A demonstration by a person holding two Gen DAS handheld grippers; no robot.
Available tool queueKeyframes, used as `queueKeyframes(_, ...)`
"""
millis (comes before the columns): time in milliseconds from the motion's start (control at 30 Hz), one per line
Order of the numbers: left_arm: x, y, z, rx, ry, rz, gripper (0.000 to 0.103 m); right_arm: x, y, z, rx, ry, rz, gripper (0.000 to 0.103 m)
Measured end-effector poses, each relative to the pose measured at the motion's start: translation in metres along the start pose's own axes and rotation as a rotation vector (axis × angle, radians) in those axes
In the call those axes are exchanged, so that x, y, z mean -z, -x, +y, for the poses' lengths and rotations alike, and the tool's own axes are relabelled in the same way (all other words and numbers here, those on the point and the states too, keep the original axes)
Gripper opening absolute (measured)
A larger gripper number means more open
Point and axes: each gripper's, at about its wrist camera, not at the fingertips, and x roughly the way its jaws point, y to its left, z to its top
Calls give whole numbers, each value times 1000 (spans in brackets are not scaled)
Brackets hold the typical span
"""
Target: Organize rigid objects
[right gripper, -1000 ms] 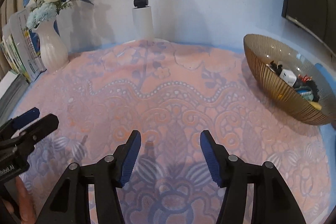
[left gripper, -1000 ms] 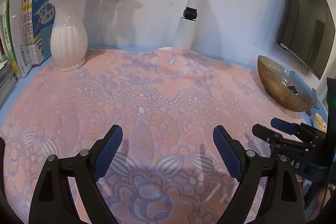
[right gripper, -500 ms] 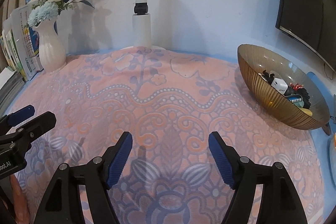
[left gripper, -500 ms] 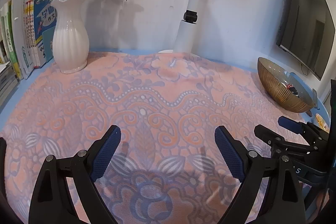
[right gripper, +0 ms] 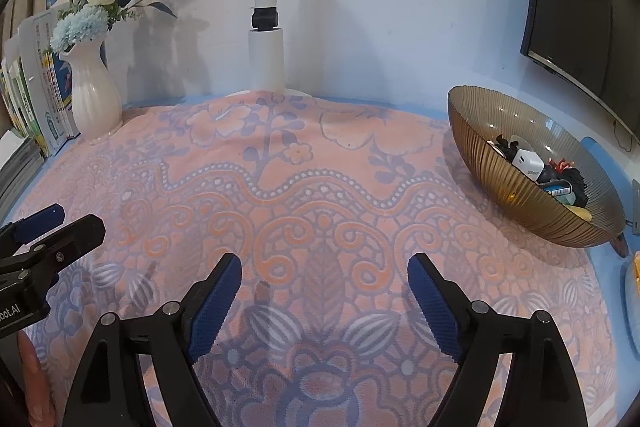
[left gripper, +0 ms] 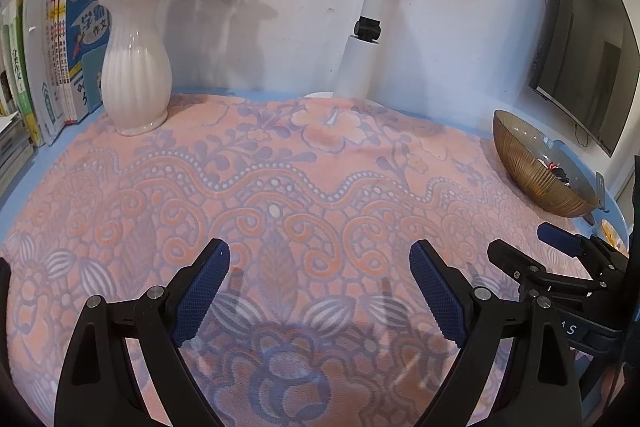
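Observation:
A ribbed amber glass bowl (right gripper: 516, 195) stands at the right of the table and holds several small rigid items, among them a white charger block (right gripper: 527, 161) and dark pieces. The bowl also shows in the left wrist view (left gripper: 528, 171). My left gripper (left gripper: 319, 259) is open and empty above the pink patterned cloth (left gripper: 280, 187). My right gripper (right gripper: 324, 271) is open and empty above the same cloth (right gripper: 320, 187). Each gripper shows at the edge of the other's view, the right one (left gripper: 556, 247) and the left one (right gripper: 48, 227).
A white vase of blue and white flowers (left gripper: 136, 67) stands at the back left beside upright books (left gripper: 52, 47). A white lamp pole (right gripper: 266, 39) rises at the back middle. A dark monitor (right gripper: 580, 7) hangs at the right. A yellow item (right gripper: 636, 275) lies at the right edge.
Both grippers have drawn back and risen a little, so more of the table and wall shows. The right gripper's jaws have opened wider. The left gripper's jaws stay open.

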Motion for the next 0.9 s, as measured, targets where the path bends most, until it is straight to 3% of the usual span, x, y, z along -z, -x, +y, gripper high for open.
queueKeyframes(900, 3, -5, 5, -10, 10, 20, 92, -1, -3, -6, -7, -10, 11, 86)
